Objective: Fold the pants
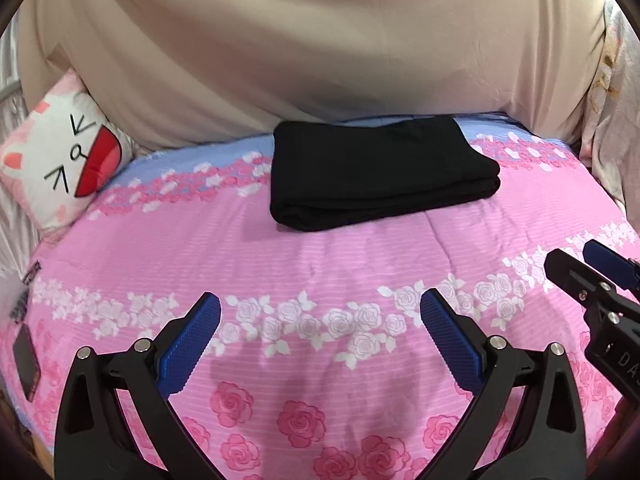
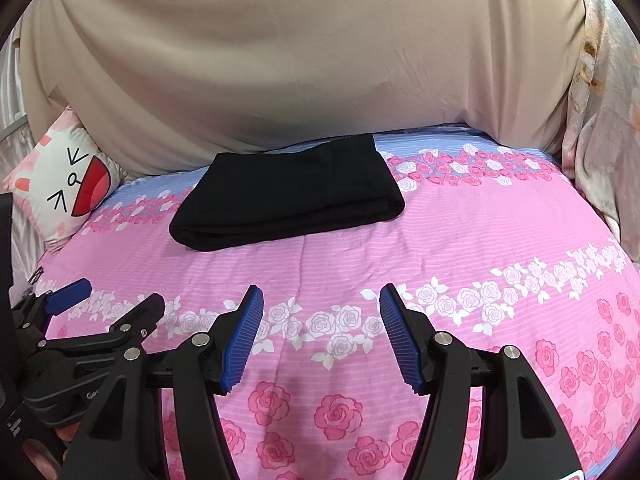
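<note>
Black pants (image 1: 380, 172) lie folded into a thick, neat rectangle on the far part of a pink rose-print bedspread (image 1: 320, 264); the right wrist view shows the same bundle (image 2: 288, 196). My left gripper (image 1: 320, 312) hovers open above the near part of the bed, nothing between its blue pads. To its right my right gripper (image 2: 320, 300) is also open and empty, well short of the pants. Each gripper shows at the edge of the other's view: the right one (image 1: 576, 264), the left one (image 2: 116, 300).
A cartoon cat pillow (image 1: 60, 160) leans at the back left. Beige sheeting (image 1: 320, 60) hangs behind the bed. A floral fabric (image 1: 612, 120) stands at the right edge. A dark flat phone-like object (image 1: 26, 364) lies at the near left of the bed.
</note>
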Demonstrator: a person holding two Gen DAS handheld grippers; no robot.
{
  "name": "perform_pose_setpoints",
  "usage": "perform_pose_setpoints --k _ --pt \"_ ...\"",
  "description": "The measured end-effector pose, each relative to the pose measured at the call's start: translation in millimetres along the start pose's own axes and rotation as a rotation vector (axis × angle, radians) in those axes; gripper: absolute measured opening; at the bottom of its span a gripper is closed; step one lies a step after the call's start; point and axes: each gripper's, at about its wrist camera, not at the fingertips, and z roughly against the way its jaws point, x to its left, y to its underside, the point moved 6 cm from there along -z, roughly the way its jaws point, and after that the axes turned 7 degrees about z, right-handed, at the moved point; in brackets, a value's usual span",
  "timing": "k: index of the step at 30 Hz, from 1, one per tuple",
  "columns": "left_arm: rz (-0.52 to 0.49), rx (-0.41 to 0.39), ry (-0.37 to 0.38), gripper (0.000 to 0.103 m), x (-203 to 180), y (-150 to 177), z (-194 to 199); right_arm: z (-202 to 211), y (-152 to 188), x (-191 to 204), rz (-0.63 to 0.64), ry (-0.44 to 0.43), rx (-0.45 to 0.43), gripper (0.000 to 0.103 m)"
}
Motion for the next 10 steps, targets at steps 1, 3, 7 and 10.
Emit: perform_pose_setpoints --k 1,3,7,10 --pt "0.000 -0.001 -0.008 0.098 0.7 0.5 -1.0 -0.2 0.3 -0.3 0.000 0.001 0.001 0.060" --pt "-0.010 -0.013 -0.044 0.098 2.4 0.9 -0.1 -0.7 0.5 -1.2 0.001 0.001 0.004 0.060" --pt "-0.019 -0.011 -0.091 0.098 7.5 -0.1 4.9 -1.9 1.3 -3.1 -0.004 -0.002 0.010 0.060" --pt "0.007 0.011 -0.075 0.098 13.5 2.0 7.8 -0.7 1.7 -1.4 0.002 -0.004 0.011 0.060"
